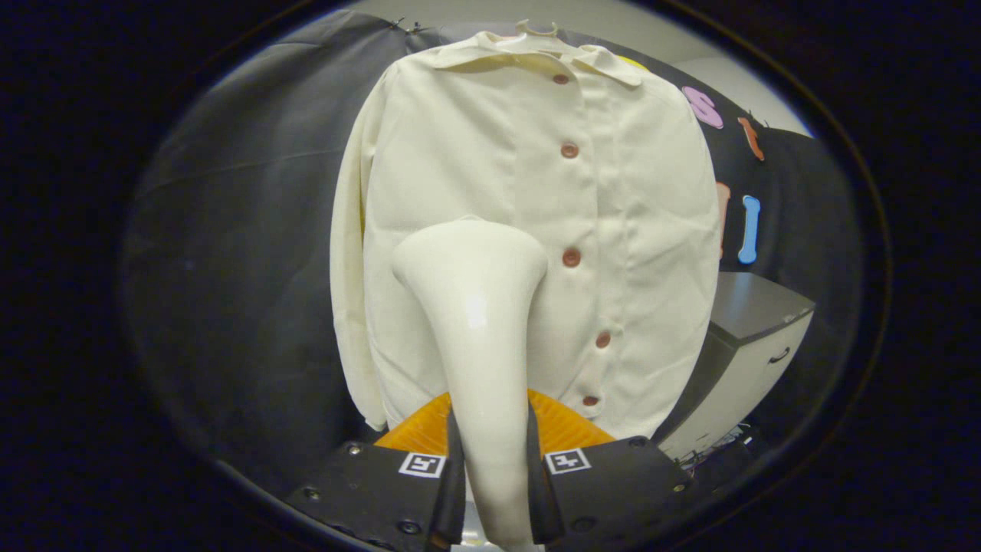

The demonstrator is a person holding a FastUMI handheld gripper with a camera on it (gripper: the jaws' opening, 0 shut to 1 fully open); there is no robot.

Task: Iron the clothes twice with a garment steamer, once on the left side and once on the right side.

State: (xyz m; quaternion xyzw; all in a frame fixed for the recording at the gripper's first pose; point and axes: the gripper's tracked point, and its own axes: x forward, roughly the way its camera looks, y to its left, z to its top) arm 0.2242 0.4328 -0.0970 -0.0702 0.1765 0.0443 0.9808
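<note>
A cream button-up shirt (613, 230) hangs on a hanger (536, 31) against the black cloth wall, facing me, with several reddish buttons (571, 257) down its placket. My gripper (490, 429) is shut on the neck of a white garment steamer (475, 322). The steamer's wide head (467, 249) points up and forward and sits over the shirt's left half, about mid-height, just left of the placket. Whether the head touches the fabric I cannot tell. The shirt's left sleeve (349, 291) hangs down beside the steamer.
A grey cabinet (755, 337) with a dark handle stands to the right of the shirt, low down. Black cloth covers the wall to the left and right of the shirt.
</note>
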